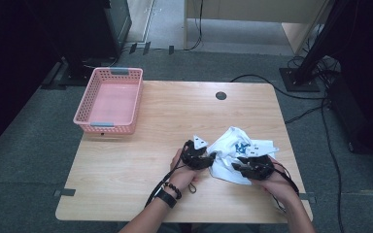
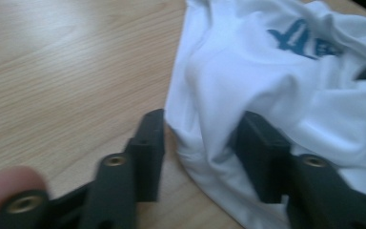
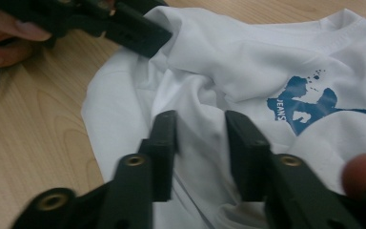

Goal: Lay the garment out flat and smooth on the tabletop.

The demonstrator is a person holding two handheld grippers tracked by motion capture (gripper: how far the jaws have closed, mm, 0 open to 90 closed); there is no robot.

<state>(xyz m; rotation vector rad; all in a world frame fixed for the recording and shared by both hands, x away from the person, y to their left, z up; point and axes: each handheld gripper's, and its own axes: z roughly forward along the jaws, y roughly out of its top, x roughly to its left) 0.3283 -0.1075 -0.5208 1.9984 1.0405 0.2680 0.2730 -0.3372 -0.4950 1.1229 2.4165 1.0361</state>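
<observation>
The white T-shirt (image 1: 235,154) is lying crumpled at the tabletop's (image 1: 126,165) five o'clock. The left hand-held gripper (image 1: 210,156), at its nine o'clock edge, is straddling a fold, jaws partly apart. The right hand-held gripper (image 1: 239,166), at six o'clock, is pinching bunched cloth.

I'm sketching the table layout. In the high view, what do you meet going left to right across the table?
Pink basket → left gripper → white T-shirt, crumpled, with the right gripper at its near edge.

Shirt (image 1: 233,150) right of basket (image 1: 110,99) (on table (image 1: 141,165))
</observation>
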